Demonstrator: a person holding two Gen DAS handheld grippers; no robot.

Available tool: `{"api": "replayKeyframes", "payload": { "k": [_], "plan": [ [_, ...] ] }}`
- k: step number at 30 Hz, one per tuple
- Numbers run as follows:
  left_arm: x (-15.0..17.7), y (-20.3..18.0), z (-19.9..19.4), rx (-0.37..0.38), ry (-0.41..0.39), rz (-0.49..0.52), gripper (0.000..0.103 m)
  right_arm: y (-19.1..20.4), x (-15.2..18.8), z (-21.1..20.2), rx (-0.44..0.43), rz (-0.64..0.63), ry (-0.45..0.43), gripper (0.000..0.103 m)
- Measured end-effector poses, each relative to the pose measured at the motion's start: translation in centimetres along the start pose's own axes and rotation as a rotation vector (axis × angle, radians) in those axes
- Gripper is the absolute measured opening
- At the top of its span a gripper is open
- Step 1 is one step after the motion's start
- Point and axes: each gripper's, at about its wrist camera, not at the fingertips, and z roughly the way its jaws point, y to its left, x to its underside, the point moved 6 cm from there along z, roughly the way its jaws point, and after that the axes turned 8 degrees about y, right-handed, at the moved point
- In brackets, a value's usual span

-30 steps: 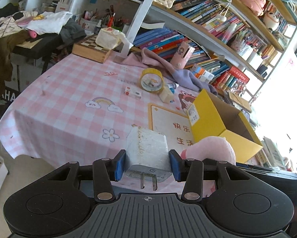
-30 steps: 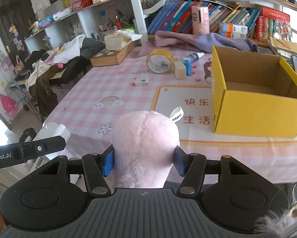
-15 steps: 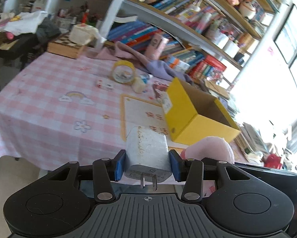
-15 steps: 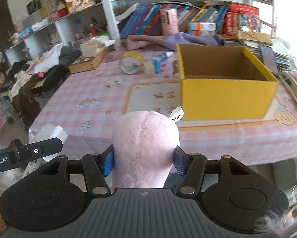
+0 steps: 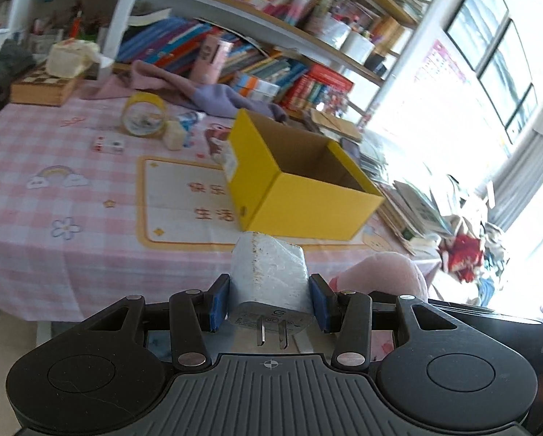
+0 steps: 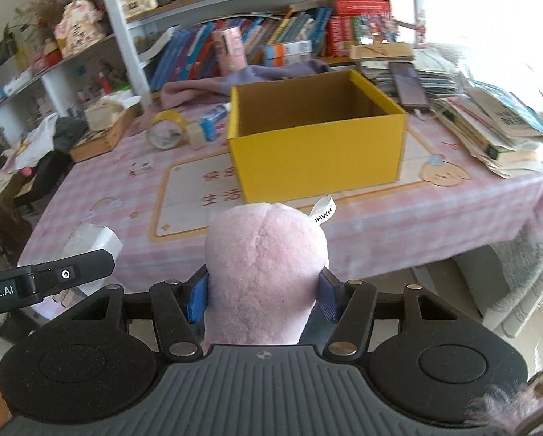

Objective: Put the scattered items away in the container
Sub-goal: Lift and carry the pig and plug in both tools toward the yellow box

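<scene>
Yellow box [image 6: 316, 152] open-topped, inside clear; bare tablecloth [image 6: 398, 218] before it; book pile [image 6: 489, 123] crowds right side.

Plush toy's white tag [image 6: 323, 211]: "IHWH"
Left gripper's black side [image 6: 46, 279]: "obot.AI"
Tablecloth panel [image 5: 184, 196]: Chinese characters "快乐 生活"

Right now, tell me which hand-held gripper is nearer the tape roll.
Left. The left hand-held gripper, shut on a charger, is on the tape roll's side of the yellow box; the right hand-held gripper, shut on a pink plush, is farther right, squarely facing the box.
</scene>
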Motion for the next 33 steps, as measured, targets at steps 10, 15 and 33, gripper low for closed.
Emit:
{"api": "replayKeyframes", "payload": {
  "k": [10, 15, 33],
  "plan": [
    [0.1, -3.9, 1.7, 0.076, 0.030, 0.082, 0.045, -4.0, 1.2, -2.1, 0.079, 0.091, -0.020, 0.056],
    [-0.1, -4.9, 2.4, 0.095, 0.041, 0.104, 0.045, -5.2, 1.4, -2.6, 0.095, 0.122, -0.026, 0.056],
    [-0.7, -5.4, 4.2, 0.130, 0.075, 0.105, 0.045, -5.8, 1.0, -1.8, 0.122, 0.130, 0.002, 0.056]
  ]
}}
